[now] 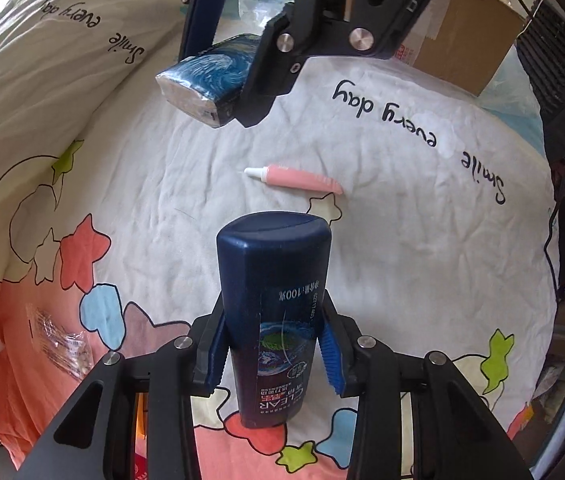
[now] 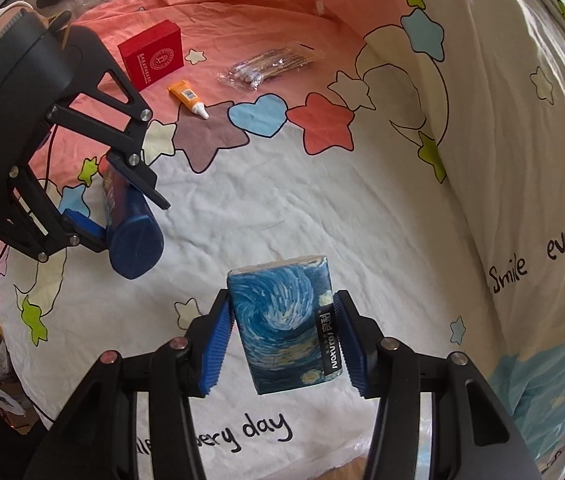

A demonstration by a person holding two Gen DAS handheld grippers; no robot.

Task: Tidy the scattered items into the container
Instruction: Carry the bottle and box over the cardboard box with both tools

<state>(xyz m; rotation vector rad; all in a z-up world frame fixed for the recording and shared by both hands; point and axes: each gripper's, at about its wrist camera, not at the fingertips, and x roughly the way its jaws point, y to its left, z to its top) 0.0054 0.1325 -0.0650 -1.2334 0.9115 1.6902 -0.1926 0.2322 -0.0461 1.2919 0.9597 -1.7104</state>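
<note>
The left tongs [image 1: 274, 356] are clamped on a dark blue shampoo bottle [image 1: 276, 312], held above the bed's patterned quilt [image 1: 402, 264]. The right tongs [image 2: 282, 344] are clamped on a swirl-printed blue tissue pack [image 2: 282, 320], also lifted clear of the quilt. A pink tube [image 1: 298, 179] lies on the white part; a red box [image 2: 151, 55], an orange tube [image 2: 187, 98] and a bag of cotton swabs [image 2: 270, 65] lie on the pink part.

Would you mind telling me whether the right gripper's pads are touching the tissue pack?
Touching. The right wrist view shows both blue pads pressed against the sides of the tissue pack, which the right gripper holds clear of the bedspread.
</note>
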